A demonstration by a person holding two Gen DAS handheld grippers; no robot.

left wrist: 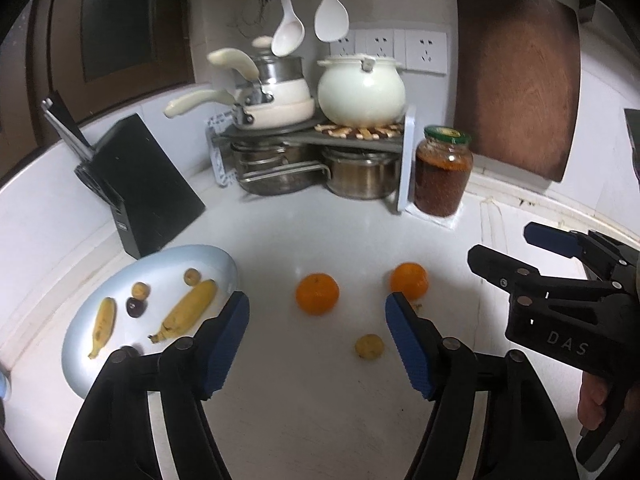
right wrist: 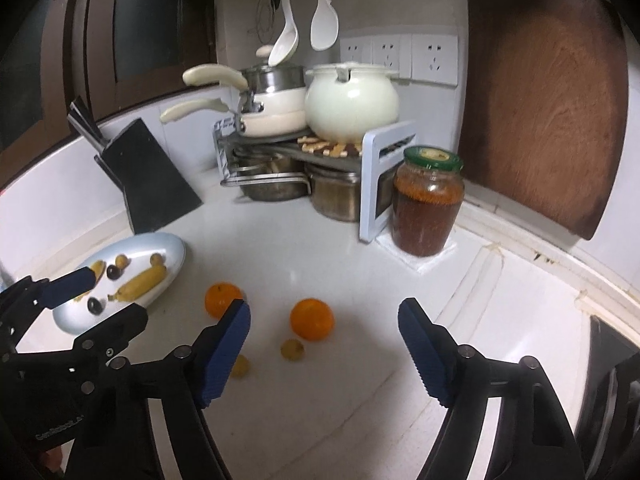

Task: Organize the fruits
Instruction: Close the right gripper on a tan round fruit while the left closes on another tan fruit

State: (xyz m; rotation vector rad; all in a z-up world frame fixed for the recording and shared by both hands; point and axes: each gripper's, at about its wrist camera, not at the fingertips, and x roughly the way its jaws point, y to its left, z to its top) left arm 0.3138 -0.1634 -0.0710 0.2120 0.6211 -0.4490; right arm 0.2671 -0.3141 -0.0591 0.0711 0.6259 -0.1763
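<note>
Glossy white counter [left wrist: 312, 400], wooden board [left wrist: 520, 80]

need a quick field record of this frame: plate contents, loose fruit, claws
plate: left on the counter, holds two bananas, small round fruits, a dark one
oranges: two on the counter, off the plate
small yellowish fruit: on the counter, nearer than the oranges; a second one shows in the right wrist view
left claw: open, nothing between the pads
right claw: open, empty
jar: beside the pot rack, lid on
</note>
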